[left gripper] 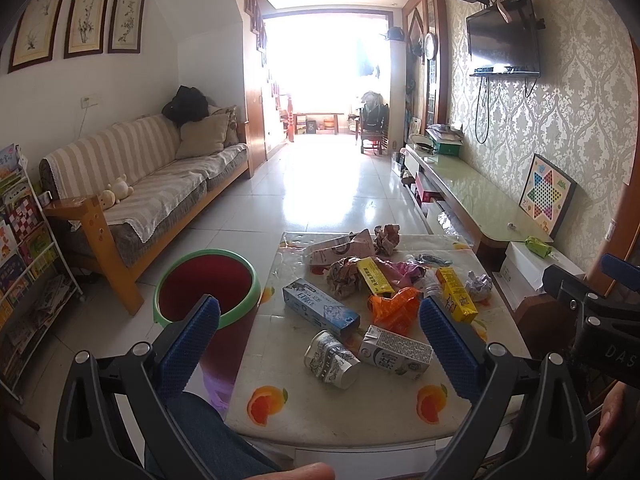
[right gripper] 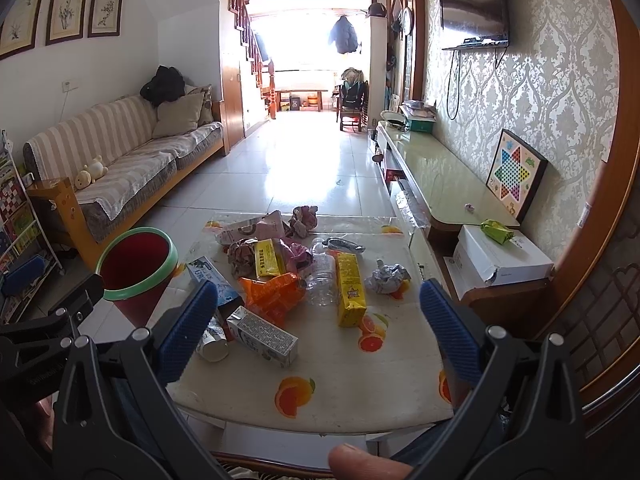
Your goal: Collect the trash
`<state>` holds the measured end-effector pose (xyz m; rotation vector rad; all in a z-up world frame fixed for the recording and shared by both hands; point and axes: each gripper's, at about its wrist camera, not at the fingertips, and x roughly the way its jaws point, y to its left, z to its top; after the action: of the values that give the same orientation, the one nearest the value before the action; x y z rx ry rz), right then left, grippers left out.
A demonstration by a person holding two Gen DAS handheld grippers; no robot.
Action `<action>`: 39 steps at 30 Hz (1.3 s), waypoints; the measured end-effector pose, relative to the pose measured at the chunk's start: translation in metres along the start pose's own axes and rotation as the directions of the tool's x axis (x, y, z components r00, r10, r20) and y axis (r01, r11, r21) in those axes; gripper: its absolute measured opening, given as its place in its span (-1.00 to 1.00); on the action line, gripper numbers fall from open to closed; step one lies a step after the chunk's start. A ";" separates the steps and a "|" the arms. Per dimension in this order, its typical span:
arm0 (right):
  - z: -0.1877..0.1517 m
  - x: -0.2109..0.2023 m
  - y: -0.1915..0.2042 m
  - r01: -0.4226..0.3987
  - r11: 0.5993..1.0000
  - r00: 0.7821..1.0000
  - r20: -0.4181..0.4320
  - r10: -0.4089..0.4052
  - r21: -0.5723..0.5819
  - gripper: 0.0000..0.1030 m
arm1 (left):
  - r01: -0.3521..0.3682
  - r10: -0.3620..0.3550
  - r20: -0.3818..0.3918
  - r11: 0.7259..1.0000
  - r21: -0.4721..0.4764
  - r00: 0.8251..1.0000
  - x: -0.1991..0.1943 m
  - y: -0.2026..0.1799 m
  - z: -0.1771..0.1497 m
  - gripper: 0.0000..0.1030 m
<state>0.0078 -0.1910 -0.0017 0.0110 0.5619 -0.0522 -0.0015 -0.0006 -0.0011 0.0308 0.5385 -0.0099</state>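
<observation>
Both tools are held low over the near edge of the table (left gripper: 340, 412), above the trash. The left gripper (left gripper: 318, 320) is spread wide with nothing between its blue pads (left gripper: 188, 344); the right gripper (right gripper: 318, 304) is likewise wide open and empty. Nearest on the fruit-printed table cover, a paper cup (left gripper: 330, 360) lies on its side, touching a grey milk carton (left gripper: 396, 352) to its right. Just beyond, a blue-and-white box (left gripper: 320, 308) is laid diagonally, with a crumpled orange wrapper (left gripper: 394, 308) beside it. A long yellow box (right gripper: 350, 288) lies toward the right side, a flattened clear plastic bottle (right gripper: 324, 276) against its left edge and a ball of silvery crumpled paper (right gripper: 386, 278) a little apart on its right. Farther back, a second yellow box (left gripper: 374, 276) rests among crumpled paper and a pink wrapper (left gripper: 404, 270), and a flattened carton (left gripper: 340, 248) and another paper wad (left gripper: 387, 238) lie near the far edge. A red bin with a green rim (left gripper: 208, 292) stands on the floor just beside the table's left edge. Beyond it a striped sofa (left gripper: 152, 176) is seen along the left wall.
</observation>
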 end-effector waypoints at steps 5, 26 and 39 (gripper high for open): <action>0.000 0.000 0.001 0.001 1.000 1.000 -0.001 -0.001 -0.001 0.94 | 0.001 -0.001 -0.001 1.000 -0.001 1.000 0.000 0.000 -0.001 0.86; -0.002 0.001 0.002 0.006 1.000 1.000 -0.005 -0.006 -0.004 0.94 | 0.005 -0.005 -0.006 1.000 -0.001 1.000 0.001 -0.003 -0.005 0.86; 0.000 0.001 0.003 0.005 1.000 1.000 -0.005 -0.005 -0.007 0.94 | 0.005 -0.005 -0.004 1.000 -0.001 1.000 0.001 -0.003 -0.005 0.86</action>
<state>0.0092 -0.1882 -0.0025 0.0028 0.5672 -0.0551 -0.0031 -0.0031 -0.0059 0.0284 0.5427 -0.0147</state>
